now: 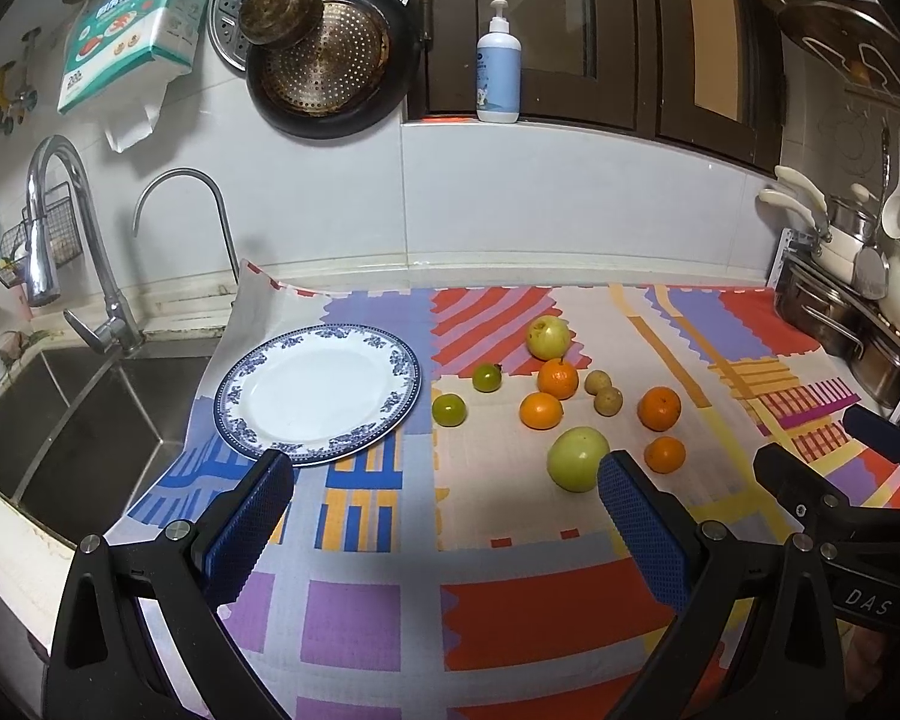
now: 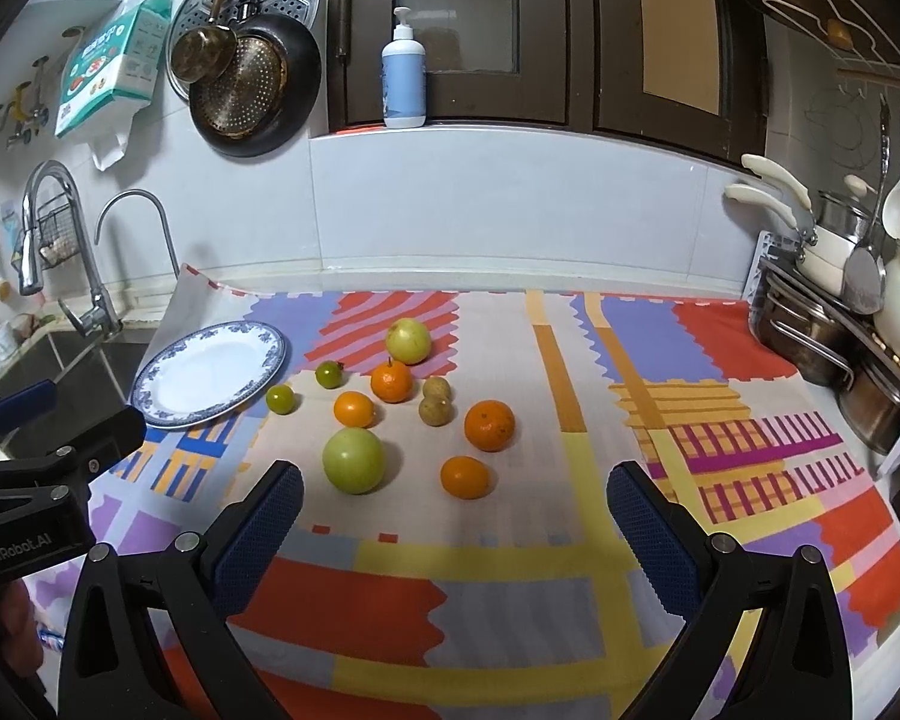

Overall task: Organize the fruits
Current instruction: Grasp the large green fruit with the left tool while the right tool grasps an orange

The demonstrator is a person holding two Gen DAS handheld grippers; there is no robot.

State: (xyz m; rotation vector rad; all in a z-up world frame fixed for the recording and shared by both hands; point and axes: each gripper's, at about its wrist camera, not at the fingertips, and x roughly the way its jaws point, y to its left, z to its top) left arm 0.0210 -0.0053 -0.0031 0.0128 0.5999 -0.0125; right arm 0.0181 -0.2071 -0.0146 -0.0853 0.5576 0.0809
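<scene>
**Still at the start: fruit scattered, plate bare, both grippers free**

Nothing has been gathered yet, by the look of it. The blue-rimmed plate (image 1: 317, 394) sits bare at the left of the patterned cloth (image 1: 510, 540) on the tabletop, beside the sink (image 1: 78, 408), and every fruit lies loose on the cloth to its right.

The left gripper (image 1: 444, 483) hangs above the near part of the cloth, jaws spread wide and holding nothing. The right gripper (image 2: 453, 495) is likewise wide open and holds nothing.

Nearest the jaws is the large green fruit (image 2: 354, 459), lying just beyond the right gripper's left finger, with a small orange (image 2: 465, 477) ahead between its fingers. In the left wrist view the same green fruit sits just by that gripper's right fingertip. Farther off lie three more oranges (image 2: 489, 425), two small green fruits (image 2: 281, 399) near the plate's rim, two brownish round fruits (image 2: 435, 410) touching each other, and a pale yellow-green fruit (image 2: 409, 341) at the far end.

The likely next move is a first pick: lowering open jaws around one fruit, closing gently, since round fruit may roll.
</scene>
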